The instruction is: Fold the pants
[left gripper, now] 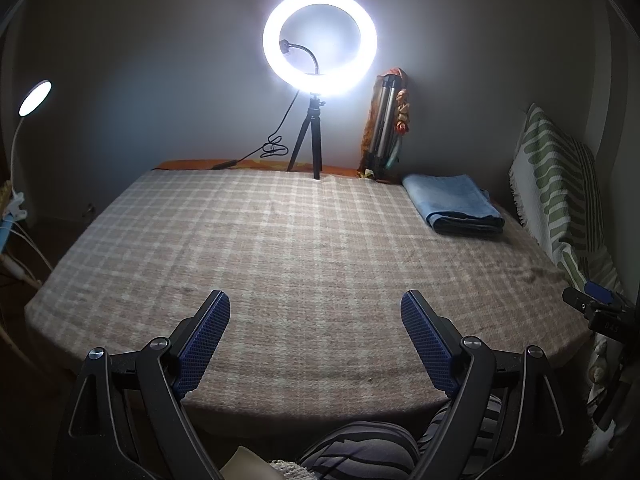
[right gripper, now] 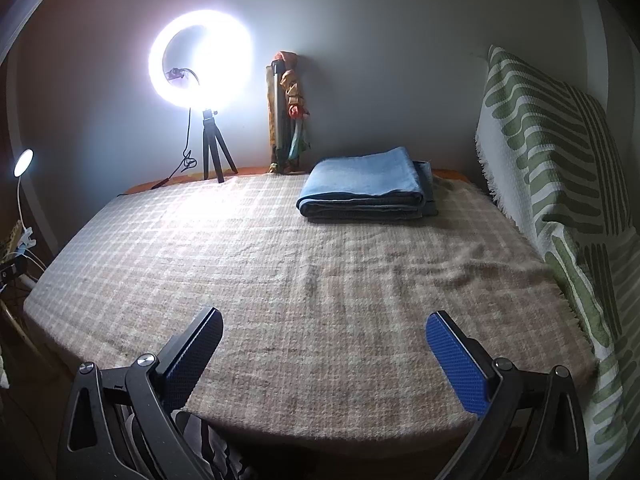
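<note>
A folded stack of blue pants (left gripper: pixel 454 204) (right gripper: pixel 366 184) lies at the far right of the bed, on the beige checked blanket (left gripper: pixel 280 248) (right gripper: pixel 280 272). My left gripper (left gripper: pixel 316 304) hovers over the bed's near edge, open, with nothing between its blue pads. My right gripper (right gripper: pixel 326 320) also hangs above the near edge, open and empty. Both are well short of the pants. Part of the right gripper (left gripper: pixel 596 308) shows at the right edge of the left wrist view.
A lit ring light on a small tripod (left gripper: pixel 318 60) (right gripper: pixel 202 60) stands at the far edge with its cable. A folded tripod with cloth (left gripper: pixel 386 128) (right gripper: pixel 286 116) leans on the wall. A green-striped cushion (left gripper: pixel 560 184) (right gripper: pixel 560 184) flanks the right side. A desk lamp (left gripper: pixel 34 98) glows left. Striped clothing (left gripper: pixel 360 448) lies below.
</note>
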`<state>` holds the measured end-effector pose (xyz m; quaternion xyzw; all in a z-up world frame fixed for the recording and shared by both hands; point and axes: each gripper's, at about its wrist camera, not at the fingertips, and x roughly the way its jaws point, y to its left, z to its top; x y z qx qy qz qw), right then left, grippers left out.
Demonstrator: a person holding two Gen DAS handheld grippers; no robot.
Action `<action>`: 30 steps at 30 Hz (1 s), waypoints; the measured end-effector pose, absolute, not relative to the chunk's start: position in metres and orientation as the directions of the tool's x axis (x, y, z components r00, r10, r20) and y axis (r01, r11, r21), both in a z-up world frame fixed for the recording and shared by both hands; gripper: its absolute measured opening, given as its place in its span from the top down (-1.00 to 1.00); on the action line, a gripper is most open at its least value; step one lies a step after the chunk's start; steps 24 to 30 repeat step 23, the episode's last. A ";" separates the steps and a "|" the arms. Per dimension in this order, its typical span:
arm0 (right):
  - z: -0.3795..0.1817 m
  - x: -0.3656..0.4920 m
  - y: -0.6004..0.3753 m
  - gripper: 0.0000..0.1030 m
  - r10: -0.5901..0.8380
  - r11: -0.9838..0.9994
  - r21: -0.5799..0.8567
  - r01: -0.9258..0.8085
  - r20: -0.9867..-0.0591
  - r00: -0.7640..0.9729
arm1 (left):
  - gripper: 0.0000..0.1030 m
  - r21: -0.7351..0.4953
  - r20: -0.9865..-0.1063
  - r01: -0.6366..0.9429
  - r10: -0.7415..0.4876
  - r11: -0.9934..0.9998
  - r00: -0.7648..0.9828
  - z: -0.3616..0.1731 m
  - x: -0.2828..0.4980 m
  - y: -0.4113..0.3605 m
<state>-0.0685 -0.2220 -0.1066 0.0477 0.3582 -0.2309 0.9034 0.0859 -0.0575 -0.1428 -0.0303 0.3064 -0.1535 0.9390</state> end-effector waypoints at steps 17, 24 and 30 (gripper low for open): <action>-0.118 -0.064 -0.233 -0.99 -0.382 0.881 -0.072 0.467 -0.690 0.615 | -0.70 -0.139 -0.562 0.272 -0.303 0.952 0.770 -0.149 0.088 -0.060; -0.121 -0.061 -0.237 -0.99 -0.383 0.879 -0.074 0.471 -0.696 0.607 | -0.70 -0.142 -0.569 0.270 -0.302 0.952 0.765 -0.151 0.091 -0.060; -0.121 -0.061 -0.237 -0.99 -0.383 0.879 -0.074 0.471 -0.696 0.607 | -0.70 -0.142 -0.569 0.270 -0.302 0.952 0.765 -0.151 0.091 -0.060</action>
